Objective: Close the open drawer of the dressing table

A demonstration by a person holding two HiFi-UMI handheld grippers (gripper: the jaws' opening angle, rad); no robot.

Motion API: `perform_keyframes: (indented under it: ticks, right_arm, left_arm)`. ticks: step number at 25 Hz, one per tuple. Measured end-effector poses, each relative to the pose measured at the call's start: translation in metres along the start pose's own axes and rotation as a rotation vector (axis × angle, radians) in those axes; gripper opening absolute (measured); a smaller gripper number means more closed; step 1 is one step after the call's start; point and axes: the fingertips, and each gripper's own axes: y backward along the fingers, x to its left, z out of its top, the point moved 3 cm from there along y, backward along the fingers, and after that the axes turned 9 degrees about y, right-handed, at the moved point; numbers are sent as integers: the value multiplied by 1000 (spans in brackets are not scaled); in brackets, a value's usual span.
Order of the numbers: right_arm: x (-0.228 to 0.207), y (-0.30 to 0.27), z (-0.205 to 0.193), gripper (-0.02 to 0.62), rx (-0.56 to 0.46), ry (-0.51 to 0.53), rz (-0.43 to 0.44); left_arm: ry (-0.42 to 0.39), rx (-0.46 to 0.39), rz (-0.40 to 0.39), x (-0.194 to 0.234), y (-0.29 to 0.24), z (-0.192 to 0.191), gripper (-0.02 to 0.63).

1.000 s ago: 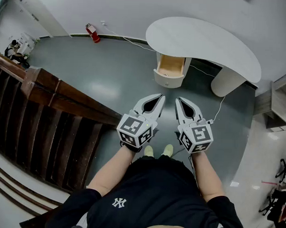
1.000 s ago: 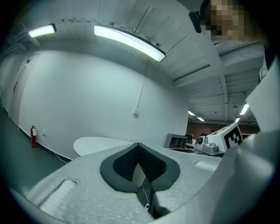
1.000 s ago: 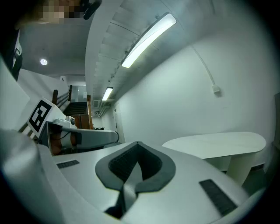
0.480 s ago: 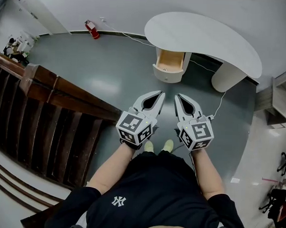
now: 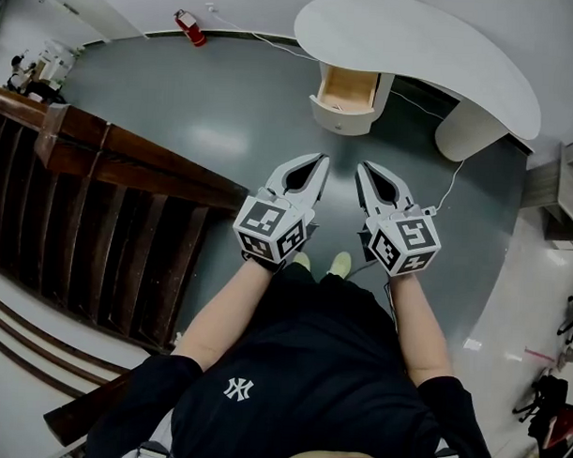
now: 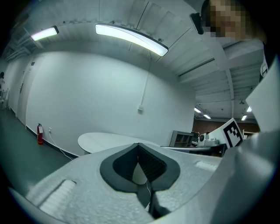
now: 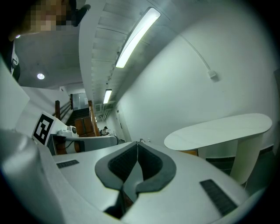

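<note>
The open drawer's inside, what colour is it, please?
The drawer is light wood inside; head view.

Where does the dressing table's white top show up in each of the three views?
Head view: the white top is at the upper right, with the open drawer below its left part.
Left gripper view: the white top is low, left of centre.
Right gripper view: the white top is right of centre.
Shared landmark: the white wall behind the table.
</note>
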Motion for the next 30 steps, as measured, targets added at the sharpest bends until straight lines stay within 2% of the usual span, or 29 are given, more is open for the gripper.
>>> perform_keyframes:
  ticks: [9, 16, 26, 30]
  right_arm:
    - [-17, -26, -26, 17, 58, -52, 20]
    - [-41, -64, -50, 18, 124, -82, 4]
    - [-84, -166, -95, 20, 247, -109, -55]
    - [-107, -210, -131, 57, 317, -148, -94]
  left_arm:
    - [-6, 9, 49, 24, -13, -9, 11]
    - [3, 12, 29, 56, -45, -15, 11]
    - [23, 60, -41, 150, -119, -23, 11]
    - [20, 92, -71, 194, -148, -31, 11]
